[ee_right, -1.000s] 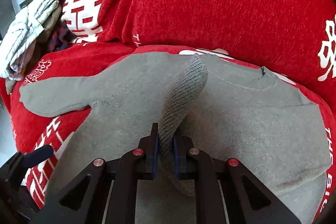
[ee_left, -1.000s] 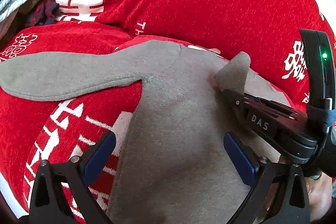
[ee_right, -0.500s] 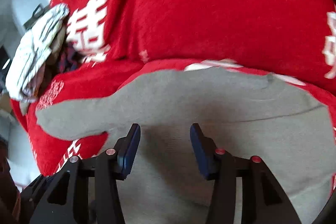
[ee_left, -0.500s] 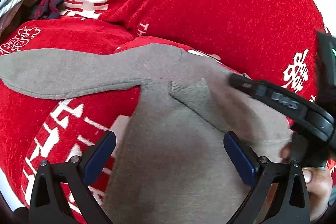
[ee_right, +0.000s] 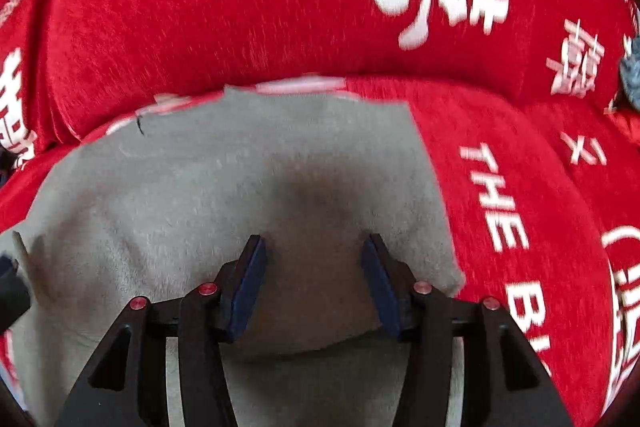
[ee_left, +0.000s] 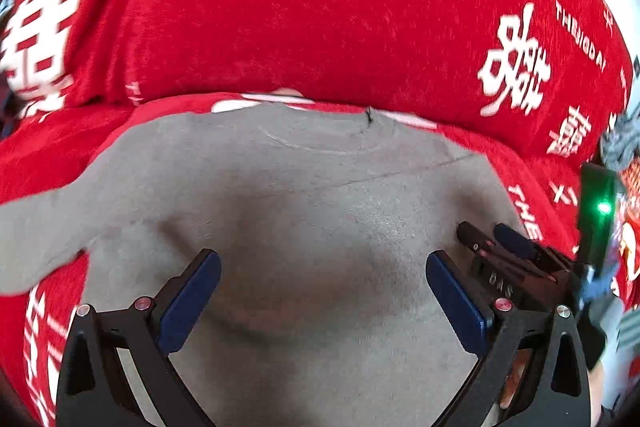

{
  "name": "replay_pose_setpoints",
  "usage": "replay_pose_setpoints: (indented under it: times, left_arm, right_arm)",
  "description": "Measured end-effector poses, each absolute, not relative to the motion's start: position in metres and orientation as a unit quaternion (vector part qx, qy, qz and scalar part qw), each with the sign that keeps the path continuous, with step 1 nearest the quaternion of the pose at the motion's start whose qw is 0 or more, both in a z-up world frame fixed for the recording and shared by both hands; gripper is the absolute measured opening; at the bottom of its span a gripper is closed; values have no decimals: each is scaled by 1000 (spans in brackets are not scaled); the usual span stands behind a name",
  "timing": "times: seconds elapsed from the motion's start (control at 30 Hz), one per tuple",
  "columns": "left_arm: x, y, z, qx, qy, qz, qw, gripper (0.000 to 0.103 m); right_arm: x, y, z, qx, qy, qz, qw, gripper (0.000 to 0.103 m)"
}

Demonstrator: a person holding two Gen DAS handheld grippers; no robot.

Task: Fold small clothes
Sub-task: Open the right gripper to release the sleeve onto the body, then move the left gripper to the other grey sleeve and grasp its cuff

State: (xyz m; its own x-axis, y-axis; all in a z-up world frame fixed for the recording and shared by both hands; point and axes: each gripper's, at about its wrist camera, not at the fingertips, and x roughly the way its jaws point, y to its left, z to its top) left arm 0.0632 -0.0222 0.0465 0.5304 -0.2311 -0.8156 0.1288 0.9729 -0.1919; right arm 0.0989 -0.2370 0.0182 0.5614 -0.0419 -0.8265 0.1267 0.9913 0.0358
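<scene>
A grey sweater [ee_left: 304, 203] is spread flat on a red cover [ee_left: 320, 7] printed with white characters, its neckline toward the raised red cushion behind. The left gripper [ee_left: 323, 287] is held above the sweater's body with its fingers wide and nothing between them. The right gripper [ee_right: 314, 275] is seen over the sweater's right edge, its jaws opening, nothing pinched.

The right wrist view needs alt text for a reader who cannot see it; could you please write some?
A grey top lies spread on a red cover printed with white characters. The right gripper hangs just over the top near its right edge, jaws opening with nothing pinched between them.
</scene>
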Motion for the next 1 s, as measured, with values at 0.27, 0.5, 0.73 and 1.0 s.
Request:
replay_pose_setpoints:
  times: [0.27,0.5,0.73,1.0]
  left_arm:
    - [31,32,12,-38,493,-46,868,103]
    - [27,69,26,-120,487,-4,865,103]
    - [68,1,23,-73,503,-56,859,103]
    - [75,-1,4,-16,506,-7,862,103]
  right_arm:
    - [98,-230,15,35,464,-44,884,65]
    - [97,-227,18,24,465,-51,883,67]
    - [101,-209,18,21,477,-16,878,75]
    - [137,-215,13,21,495,-44,868,82]
